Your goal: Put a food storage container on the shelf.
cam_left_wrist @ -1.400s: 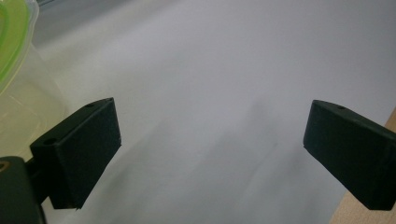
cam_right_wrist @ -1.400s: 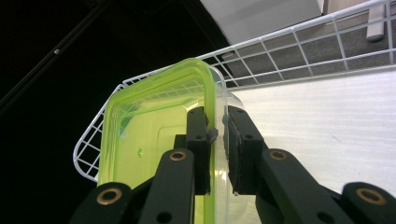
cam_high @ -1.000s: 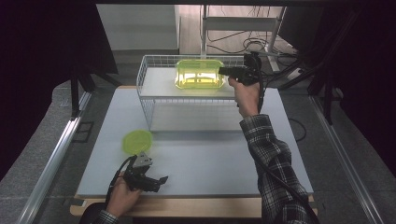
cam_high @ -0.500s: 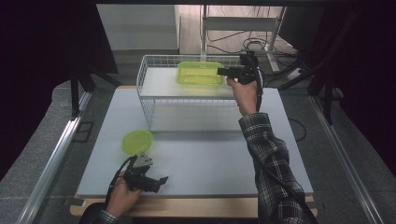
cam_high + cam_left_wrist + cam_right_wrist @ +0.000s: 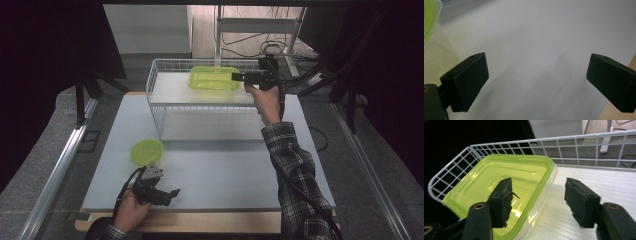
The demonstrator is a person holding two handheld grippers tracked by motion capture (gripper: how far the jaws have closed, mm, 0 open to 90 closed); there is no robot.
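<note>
A yellow-green rectangular plastic container (image 5: 212, 78) lies flat on the white floor inside a white wire basket (image 5: 165, 107) at the back of the table. My right gripper (image 5: 237, 77) is at its right end and open. In the right gripper view its jaws straddle the container's (image 5: 506, 192) near wall, one inside and one outside, with my right gripper (image 5: 537, 200) not closed on it. My left gripper (image 5: 170, 192) rests open near the table's front edge. A round clear tub with a green lid (image 5: 147, 151) stands just behind it, and the tub (image 5: 434, 55) is at the left in the left gripper view.
The white table top (image 5: 225, 165) lies between the basket and the front wooden edge (image 5: 225, 222). The basket's wire rim (image 5: 574, 138) stands up around the container. Metal rails run along both sides of the table. Cables and a stand lie beyond the basket.
The green container has gone from tilted and raised to lying flat in the basket, with my right gripper still at its end. The left hand has not moved.
</note>
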